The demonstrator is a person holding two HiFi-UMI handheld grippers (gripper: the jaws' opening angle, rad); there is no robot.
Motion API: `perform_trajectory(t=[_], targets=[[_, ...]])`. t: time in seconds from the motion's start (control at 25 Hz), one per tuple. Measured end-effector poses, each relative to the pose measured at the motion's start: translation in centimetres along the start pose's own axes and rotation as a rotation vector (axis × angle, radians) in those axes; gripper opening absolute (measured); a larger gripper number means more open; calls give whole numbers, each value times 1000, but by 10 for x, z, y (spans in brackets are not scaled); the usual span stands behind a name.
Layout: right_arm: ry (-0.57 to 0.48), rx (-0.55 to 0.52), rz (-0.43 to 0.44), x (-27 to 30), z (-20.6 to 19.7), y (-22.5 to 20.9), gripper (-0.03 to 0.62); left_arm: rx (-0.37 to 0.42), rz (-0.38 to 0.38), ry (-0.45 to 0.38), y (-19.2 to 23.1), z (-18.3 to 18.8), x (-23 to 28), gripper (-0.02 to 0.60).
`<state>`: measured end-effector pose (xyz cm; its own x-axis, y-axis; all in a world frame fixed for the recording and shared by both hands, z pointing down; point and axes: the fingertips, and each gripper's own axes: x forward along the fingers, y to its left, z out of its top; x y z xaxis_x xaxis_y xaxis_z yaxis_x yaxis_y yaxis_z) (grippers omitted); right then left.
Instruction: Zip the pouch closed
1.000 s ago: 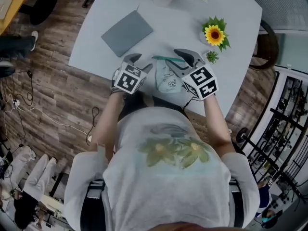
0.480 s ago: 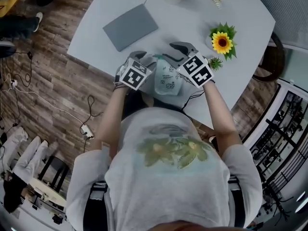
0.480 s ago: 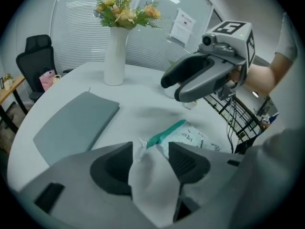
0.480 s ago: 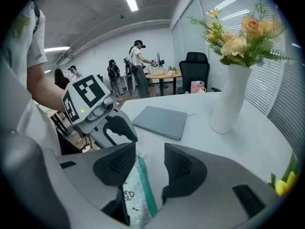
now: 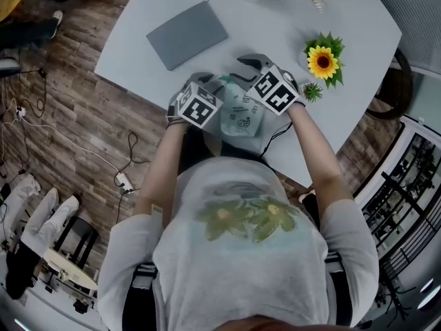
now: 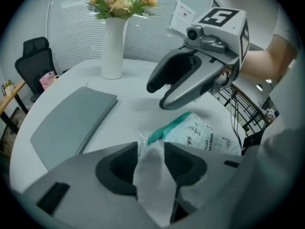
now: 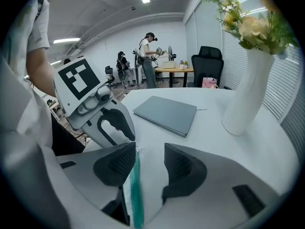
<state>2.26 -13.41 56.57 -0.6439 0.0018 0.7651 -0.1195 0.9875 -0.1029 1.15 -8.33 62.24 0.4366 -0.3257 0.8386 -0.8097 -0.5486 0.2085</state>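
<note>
A pale pouch (image 5: 241,116) with printed marks and a teal zipper (image 6: 169,128) lies at the white table's near edge. My left gripper (image 6: 151,149) is at the pouch's left end. Its jaws have just been closing, with the pouch's white corner (image 6: 152,175) standing between them; I see no firm pinch. In the head view the left gripper (image 5: 209,83) sits left of the pouch and the right gripper (image 5: 242,66) over its far edge. My right gripper (image 7: 150,151) is open, with the zipper (image 7: 136,190) running along the inner side of its left jaw.
A closed grey laptop (image 5: 187,34) lies at the table's far left. A white vase of flowers (image 7: 248,99) stands at the back, and a sunflower pot (image 5: 322,59) and a small plant (image 5: 311,92) to the right. People (image 7: 147,58) stand in the room behind.
Both grippers have come down onto the pouch. The right one has rolled and now reaches over the pouch's far edge. The left one has settled at its left end.
</note>
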Motion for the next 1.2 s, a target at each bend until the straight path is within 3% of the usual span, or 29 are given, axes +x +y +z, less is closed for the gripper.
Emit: perform_trajectory(t=[0.2,0.36,0.56,0.92,1.2], targets=[[25,-50,7,13,-9,-2,199,52,53,43,6,-7,9,122],[38,-108,16,24,-8,-1,198,74,73,59,11,-10,12,37],[56,-178,43,39,-7,2,191,155,74,75,12,-8,13,23],[127,-411,-17,53,-22,-1,179,366,62,92,15,-5,12,21],[193,-729,4,55,-26,4,166,517,7,72,15,0,16,21]])
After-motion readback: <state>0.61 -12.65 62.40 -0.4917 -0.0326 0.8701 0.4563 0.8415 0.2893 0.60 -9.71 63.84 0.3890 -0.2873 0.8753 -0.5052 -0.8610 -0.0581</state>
